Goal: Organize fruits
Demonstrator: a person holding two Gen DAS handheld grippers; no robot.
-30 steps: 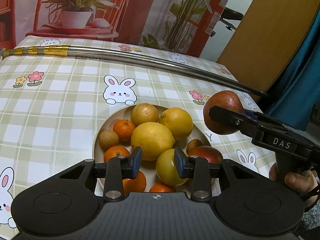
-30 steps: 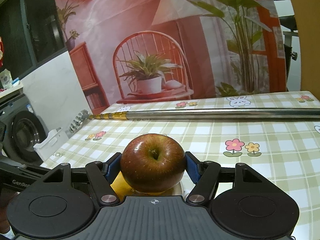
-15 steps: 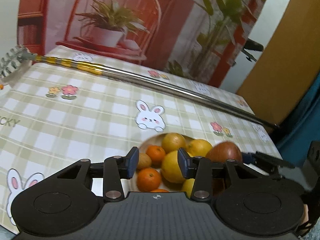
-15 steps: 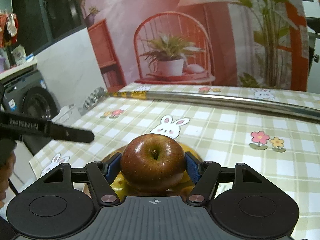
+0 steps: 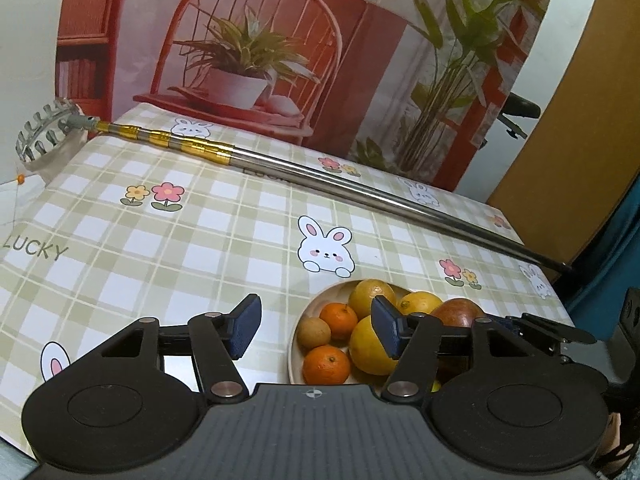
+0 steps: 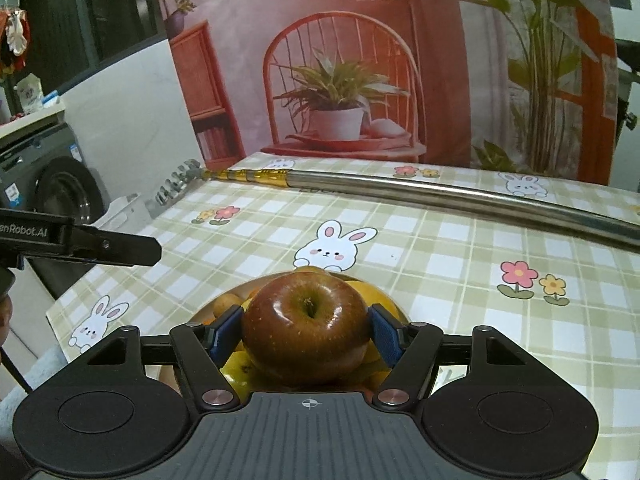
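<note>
The apple and right tongs hide most of the fruit plate beneath.

"LUCKY" printed on the checked tablecloth at its left edge; "enRobot.AI", cut off by the frame, on the left gripper arm.

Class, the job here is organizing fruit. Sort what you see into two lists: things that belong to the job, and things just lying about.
Belongs to the job:
- red apple, held in the right tongs
- plate of oranges and lemons
- left tongs, open

Just lying about:
- metal pole across the table
- bunny tablecloth
</note>
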